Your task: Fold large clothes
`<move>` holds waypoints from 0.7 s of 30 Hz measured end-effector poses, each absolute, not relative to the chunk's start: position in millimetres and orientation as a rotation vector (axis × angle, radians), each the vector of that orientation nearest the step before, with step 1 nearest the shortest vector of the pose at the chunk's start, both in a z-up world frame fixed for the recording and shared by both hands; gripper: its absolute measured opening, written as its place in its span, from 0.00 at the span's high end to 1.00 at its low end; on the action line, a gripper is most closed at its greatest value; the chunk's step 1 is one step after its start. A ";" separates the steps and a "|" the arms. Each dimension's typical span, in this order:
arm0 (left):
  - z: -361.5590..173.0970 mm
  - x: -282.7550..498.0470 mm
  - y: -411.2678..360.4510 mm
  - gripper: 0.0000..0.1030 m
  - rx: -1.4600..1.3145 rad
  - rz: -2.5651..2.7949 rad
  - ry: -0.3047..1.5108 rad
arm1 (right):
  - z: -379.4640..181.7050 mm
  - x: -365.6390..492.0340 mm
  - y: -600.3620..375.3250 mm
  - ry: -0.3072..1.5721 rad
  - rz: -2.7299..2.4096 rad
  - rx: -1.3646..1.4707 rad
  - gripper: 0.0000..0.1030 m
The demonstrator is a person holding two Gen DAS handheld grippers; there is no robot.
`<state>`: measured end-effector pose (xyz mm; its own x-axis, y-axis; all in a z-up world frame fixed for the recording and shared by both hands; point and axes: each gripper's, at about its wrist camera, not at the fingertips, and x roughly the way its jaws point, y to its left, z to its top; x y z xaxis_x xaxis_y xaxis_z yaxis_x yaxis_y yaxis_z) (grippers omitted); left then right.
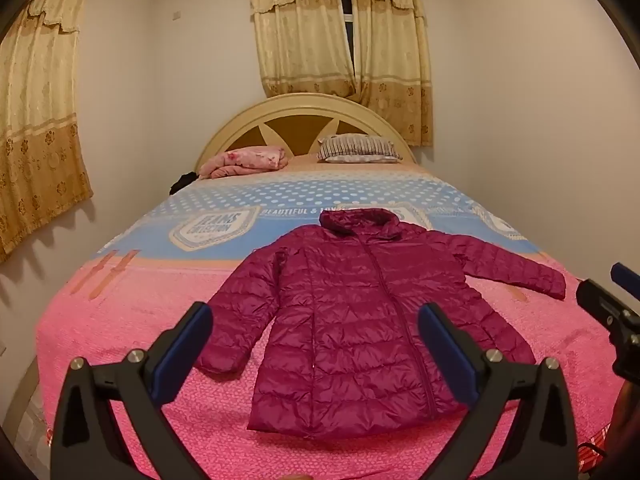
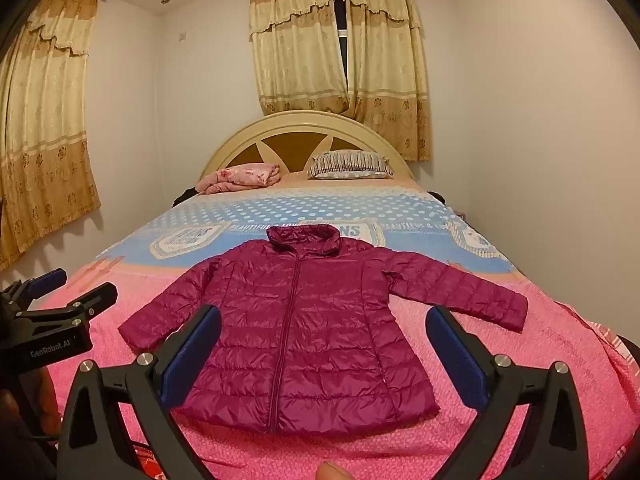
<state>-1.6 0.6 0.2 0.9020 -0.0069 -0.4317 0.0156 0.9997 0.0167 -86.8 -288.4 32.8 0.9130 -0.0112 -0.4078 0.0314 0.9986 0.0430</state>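
Note:
A magenta quilted puffer jacket [image 1: 352,320] [image 2: 304,328] lies flat and face up on the pink end of the bed, zipped, hood toward the headboard, both sleeves spread out to the sides. My left gripper [image 1: 316,336] hovers over the bed's near end, jaws wide open, nothing between its blue pads. My right gripper [image 2: 324,340] hovers beside it, also wide open and holding nothing. Each gripper shows at the edge of the other's view: the right gripper [image 1: 618,312] and the left gripper [image 2: 52,312]. Neither touches the jacket.
The bed [image 1: 132,312] carries a pink and blue cover. A folded pink blanket [image 1: 244,162] and a striped pillow [image 1: 358,148] lie by the cream headboard [image 1: 304,106]. A dark item [image 1: 182,182] sits at the bed's left edge. Walls stand close on both sides, with curtains [image 1: 344,36].

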 end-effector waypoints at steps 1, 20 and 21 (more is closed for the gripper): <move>0.2 -1.2 -0.1 0.00 0.032 -0.013 0.455 | 32.8 -86.6 -288.7 0.420 -0.022 0.052 0.01; 3.1 -1.4 2.2 0.00 0.032 -0.008 0.459 | 27.1 -85.0 -282.3 0.431 -0.021 0.043 0.01; 2.9 -1.1 1.8 0.00 0.034 -0.006 0.462 | 27.1 -84.9 -282.8 0.432 -0.020 0.044 0.01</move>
<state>-1.1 1.8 2.9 0.8953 0.0016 -0.4454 0.0139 0.9994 0.0316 -84.9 -282.8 27.1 0.9081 -0.0102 -0.4187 0.0291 0.9988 0.0388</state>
